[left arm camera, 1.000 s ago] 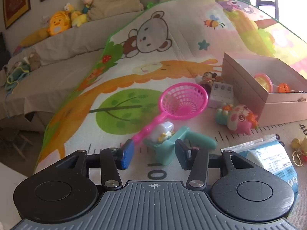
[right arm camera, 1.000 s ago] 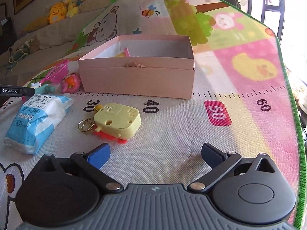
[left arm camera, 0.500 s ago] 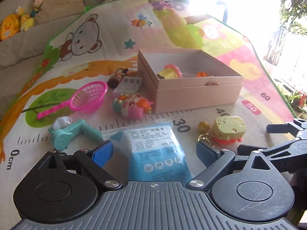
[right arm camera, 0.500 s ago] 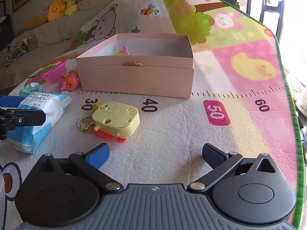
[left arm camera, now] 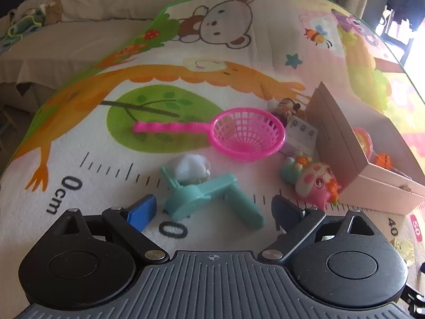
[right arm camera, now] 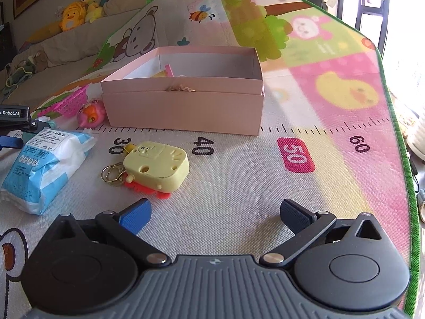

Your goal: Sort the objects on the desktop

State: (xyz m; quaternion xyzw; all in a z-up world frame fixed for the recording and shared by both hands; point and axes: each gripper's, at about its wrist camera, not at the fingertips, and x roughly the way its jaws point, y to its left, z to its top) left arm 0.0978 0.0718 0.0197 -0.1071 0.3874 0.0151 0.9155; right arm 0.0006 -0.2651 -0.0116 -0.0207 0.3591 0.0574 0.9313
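My left gripper [left arm camera: 213,210] is open and empty, low over the mat, with a teal toy [left arm camera: 209,196] lying just ahead between its fingers. Behind it lie a pink net scoop [left arm camera: 247,133] and a pink pig toy [left arm camera: 316,180]. The pink box [left arm camera: 372,186] stands at the right with small toys inside. My right gripper [right arm camera: 215,212] is open and empty, a short way behind a yellow keychain toy [right arm camera: 156,166]. A blue tissue pack [right arm camera: 45,164] lies left of it, and the pink box [right arm camera: 183,109] stands beyond.
A small white card [left arm camera: 302,134] and a dark figure [left arm camera: 288,109] lie beside the box's left wall. The play mat's green edge [right arm camera: 398,138] runs along the right. A couch with plush toys [right arm camera: 77,14] stands behind the mat.
My left gripper has swung back left from the tissue pack to the teal toy and stays open. My right gripper has barely moved.
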